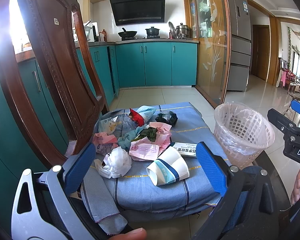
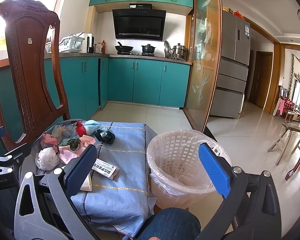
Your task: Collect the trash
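Observation:
A heap of trash lies on a blue cloth cushion (image 1: 190, 128): a crushed paper cup (image 1: 168, 170), a white crumpled tissue (image 1: 116, 162), pink wrappers (image 1: 146, 150), a black wad (image 1: 167, 118), a red wrapper (image 1: 137, 118) and a flat white box (image 1: 186, 149). My left gripper (image 1: 146, 165) is open, its blue pads either side of the cup and tissue, touching nothing. My right gripper (image 2: 150, 164) is open above the near rim of a pink mesh bin (image 2: 178, 160) lined with clear plastic. The same bin (image 1: 242, 132) stands right of the cushion.
A carved wooden chair back (image 1: 50, 64) rises at the left, close to the trash. Teal kitchen cabinets (image 1: 156, 64) and a glass partition (image 1: 212, 44) stand behind. Tiled floor (image 2: 240, 136) opens to the right, with a wooden stool (image 2: 290, 140) further off. A person's knee (image 2: 174, 224) is below the bin.

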`<action>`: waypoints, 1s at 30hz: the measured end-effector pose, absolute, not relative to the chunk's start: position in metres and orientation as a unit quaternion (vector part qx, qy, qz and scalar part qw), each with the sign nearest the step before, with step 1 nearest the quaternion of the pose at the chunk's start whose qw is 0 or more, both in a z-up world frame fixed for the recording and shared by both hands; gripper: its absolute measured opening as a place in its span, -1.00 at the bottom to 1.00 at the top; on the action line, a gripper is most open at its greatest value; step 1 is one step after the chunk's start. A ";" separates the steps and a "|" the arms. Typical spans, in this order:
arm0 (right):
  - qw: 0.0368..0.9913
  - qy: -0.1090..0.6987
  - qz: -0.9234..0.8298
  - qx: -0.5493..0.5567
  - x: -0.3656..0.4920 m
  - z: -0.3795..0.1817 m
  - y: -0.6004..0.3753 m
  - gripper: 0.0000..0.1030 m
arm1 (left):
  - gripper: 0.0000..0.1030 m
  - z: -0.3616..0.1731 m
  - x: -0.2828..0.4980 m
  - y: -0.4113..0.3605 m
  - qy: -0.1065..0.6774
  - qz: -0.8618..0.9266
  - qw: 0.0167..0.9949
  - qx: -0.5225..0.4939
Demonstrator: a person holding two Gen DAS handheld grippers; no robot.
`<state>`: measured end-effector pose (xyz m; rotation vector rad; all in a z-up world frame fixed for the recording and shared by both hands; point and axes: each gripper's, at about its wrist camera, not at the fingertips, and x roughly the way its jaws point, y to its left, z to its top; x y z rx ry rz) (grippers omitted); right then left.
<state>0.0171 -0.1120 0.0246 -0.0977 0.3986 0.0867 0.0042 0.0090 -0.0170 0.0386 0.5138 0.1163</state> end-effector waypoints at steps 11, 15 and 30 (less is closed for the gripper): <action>0.978 0.198 0.044 -0.047 0.018 0.024 -0.113 0.94 | 0.94 -0.018 0.004 0.009 0.254 0.057 0.965 0.019; 0.978 0.196 0.047 -0.044 0.018 0.024 -0.112 0.94 | 0.94 -0.021 0.003 0.007 0.257 0.056 0.965 0.018; 0.959 0.236 0.150 -0.038 0.083 0.023 -0.092 0.94 | 0.94 -0.048 0.012 0.023 0.283 0.074 0.956 0.013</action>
